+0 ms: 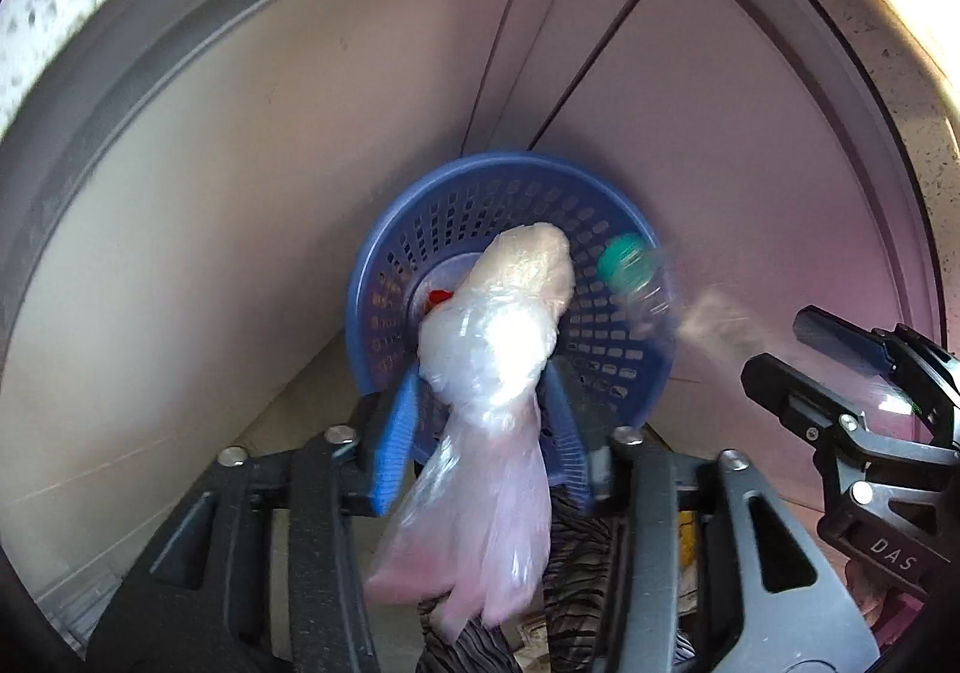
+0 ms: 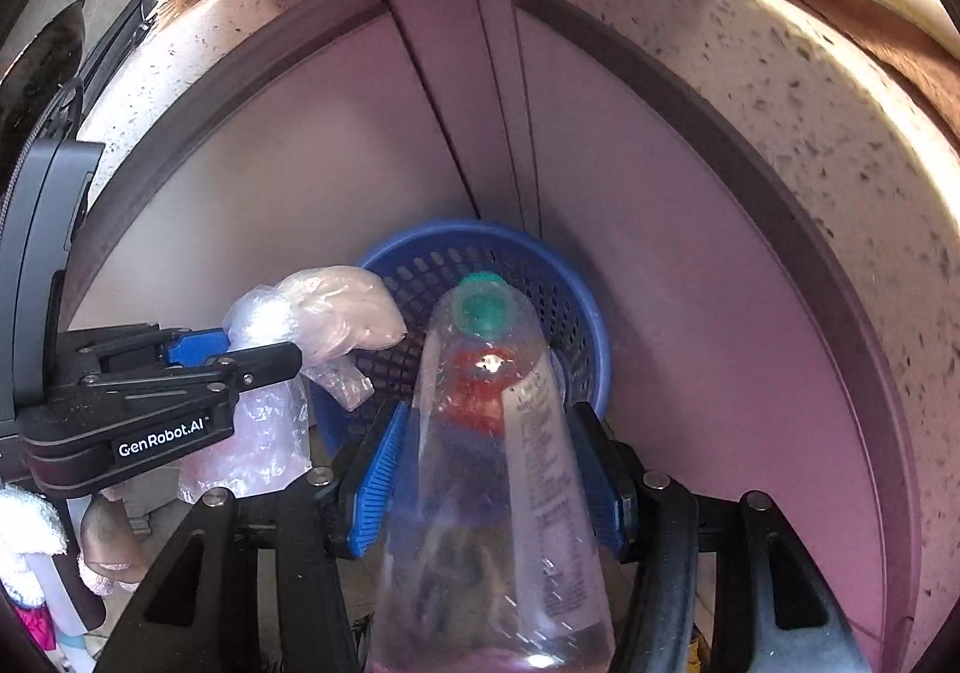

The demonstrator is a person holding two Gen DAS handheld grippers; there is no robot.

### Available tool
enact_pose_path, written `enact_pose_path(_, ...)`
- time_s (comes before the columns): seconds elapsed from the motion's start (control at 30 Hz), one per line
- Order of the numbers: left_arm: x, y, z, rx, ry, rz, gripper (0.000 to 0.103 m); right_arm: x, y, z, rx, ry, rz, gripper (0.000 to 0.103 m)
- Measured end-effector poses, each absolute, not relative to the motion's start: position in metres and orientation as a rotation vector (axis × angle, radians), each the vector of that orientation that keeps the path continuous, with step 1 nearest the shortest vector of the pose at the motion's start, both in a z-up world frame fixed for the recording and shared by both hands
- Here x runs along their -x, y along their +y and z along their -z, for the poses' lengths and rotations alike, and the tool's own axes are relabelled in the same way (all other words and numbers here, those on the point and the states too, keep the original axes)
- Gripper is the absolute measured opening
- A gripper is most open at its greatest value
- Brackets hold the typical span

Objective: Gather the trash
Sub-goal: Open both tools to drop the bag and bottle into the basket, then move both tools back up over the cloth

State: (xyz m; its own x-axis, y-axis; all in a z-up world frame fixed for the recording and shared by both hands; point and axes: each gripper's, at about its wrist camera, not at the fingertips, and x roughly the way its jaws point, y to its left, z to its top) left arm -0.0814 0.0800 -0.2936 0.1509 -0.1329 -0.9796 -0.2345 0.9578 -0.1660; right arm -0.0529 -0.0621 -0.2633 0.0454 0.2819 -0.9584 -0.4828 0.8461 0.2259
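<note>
Cabinets (image 2: 300,181), one basket (image 2: 579,313): right claw (image 2: 489,424) tight on one bottle (image 2: 504,493), left claw (image 1: 483,382) seemingly open.

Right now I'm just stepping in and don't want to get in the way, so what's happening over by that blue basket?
A person is collecting trash with a hand-held gripper in each hand. The left hand-held gripper has a crumpled plastic bag between its fingers, over the blue basket. The right hand-held gripper holds a clear plastic bottle with a green cap, pointed cap-first into the same basket. Neither piece has dropped in yet.
</note>
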Motion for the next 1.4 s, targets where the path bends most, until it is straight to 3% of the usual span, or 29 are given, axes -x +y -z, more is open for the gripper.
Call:
enact_pose_path(0.2, 0.081, 0.084, 0.290, 0.298, 1.424, -0.085, 0.046, 0.050, -0.067, 0.254, 0.160, 1.397, -0.588, 0.065)
enact_pose_path(0.47, 0.081, 0.091, 0.281, 0.317, 1.408, -0.091, 0.046, 0.045, -0.074, 0.242, 0.147, 1.390, -0.594, 0.065)
enact_pose_path(0.93, 0.066, 0.097, 0.219, 0.322, 1.322, -0.084, 0.046, 0.038, -0.081, 0.179, 0.090, 1.300, -0.655, 0.072)
enact_pose_path(1.0, 0.060, 0.096, 0.203, 0.315, 1.296, -0.081, 0.048, 0.035, -0.086, 0.165, 0.081, 1.276, -0.671, 0.075)
enact_pose_path(1.07, 0.053, 0.095, 0.187, 0.307, 1.261, -0.081, 0.060, 0.034, -0.092, 0.151, 0.069, 1.251, -0.687, 0.077)
enact_pose_path(1.4, -0.001, 0.090, 0.123, 0.335, 1.120, -0.085, 0.066, -0.008, -0.135, 0.094, 0.022, 1.148, -0.689, 0.087)
